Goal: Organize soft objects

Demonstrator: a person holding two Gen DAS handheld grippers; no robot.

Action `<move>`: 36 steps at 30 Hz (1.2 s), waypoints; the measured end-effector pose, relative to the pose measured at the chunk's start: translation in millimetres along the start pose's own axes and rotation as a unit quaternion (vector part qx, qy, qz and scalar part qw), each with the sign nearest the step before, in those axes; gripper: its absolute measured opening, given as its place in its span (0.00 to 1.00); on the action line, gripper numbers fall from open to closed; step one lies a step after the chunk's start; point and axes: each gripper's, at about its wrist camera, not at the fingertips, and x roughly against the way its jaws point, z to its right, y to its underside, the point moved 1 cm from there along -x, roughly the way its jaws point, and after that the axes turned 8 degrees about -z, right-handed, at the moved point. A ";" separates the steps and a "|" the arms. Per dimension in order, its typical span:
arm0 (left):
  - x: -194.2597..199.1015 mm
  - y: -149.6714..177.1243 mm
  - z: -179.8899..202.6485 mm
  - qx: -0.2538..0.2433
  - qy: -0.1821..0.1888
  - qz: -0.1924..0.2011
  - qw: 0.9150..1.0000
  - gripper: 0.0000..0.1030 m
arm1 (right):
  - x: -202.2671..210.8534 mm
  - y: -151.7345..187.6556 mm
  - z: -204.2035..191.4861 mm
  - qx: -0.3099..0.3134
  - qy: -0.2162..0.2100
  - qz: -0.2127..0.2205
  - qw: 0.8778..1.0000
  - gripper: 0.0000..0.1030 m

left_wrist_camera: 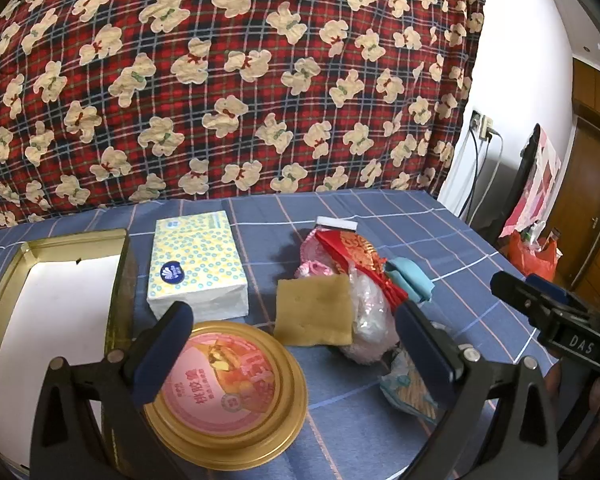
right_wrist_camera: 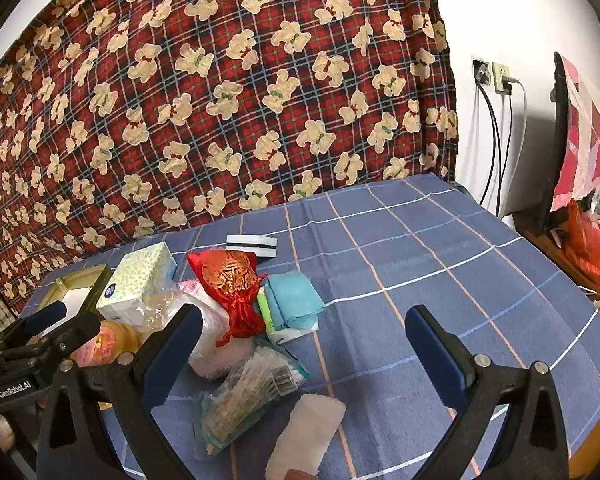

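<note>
A heap of soft things lies mid-table: a red and gold pouch (left_wrist_camera: 356, 256) (right_wrist_camera: 228, 280), a tan sponge sheet (left_wrist_camera: 314, 310), a light blue cloth (left_wrist_camera: 410, 278) (right_wrist_camera: 294, 298), a clear plastic bag with a pink fluffy item (left_wrist_camera: 370, 320) (right_wrist_camera: 214, 344), and a cotton swab packet (right_wrist_camera: 248, 400) (left_wrist_camera: 408, 392). A white cloth (right_wrist_camera: 308, 436) lies nearest in the right wrist view. A tissue pack (left_wrist_camera: 198, 264) (right_wrist_camera: 138, 286) sits beside an open gold tin (left_wrist_camera: 60, 320). My left gripper (left_wrist_camera: 296, 352) is open and empty, above the round tin lid (left_wrist_camera: 228, 392). My right gripper (right_wrist_camera: 304, 344) is open and empty, above the swab packet.
A blue checked cloth (right_wrist_camera: 420, 260) covers the table. A red teddy-bear blanket (left_wrist_camera: 220, 80) rises behind it. A white block with a black stripe (right_wrist_camera: 252, 246) lies at the back of the heap. To the right are wall sockets with cables (right_wrist_camera: 496, 80) and an orange bag (right_wrist_camera: 592, 244).
</note>
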 end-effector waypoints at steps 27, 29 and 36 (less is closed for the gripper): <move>-6.7 16.1 31.8 -0.041 0.026 -0.031 0.998 0.99 | -10.3 41.0 18.7 -0.004 0.020 -0.070 0.997 0.96; -8.5 18.2 37.2 -0.048 0.028 -0.035 0.998 0.98 | -14.0 47.5 19.5 -0.004 0.017 -0.081 0.997 0.87; -15.6 24.1 55.7 -0.071 0.040 -0.049 0.995 0.91 | -35.0 62.8 9.9 0.023 0.010 -0.127 0.992 0.64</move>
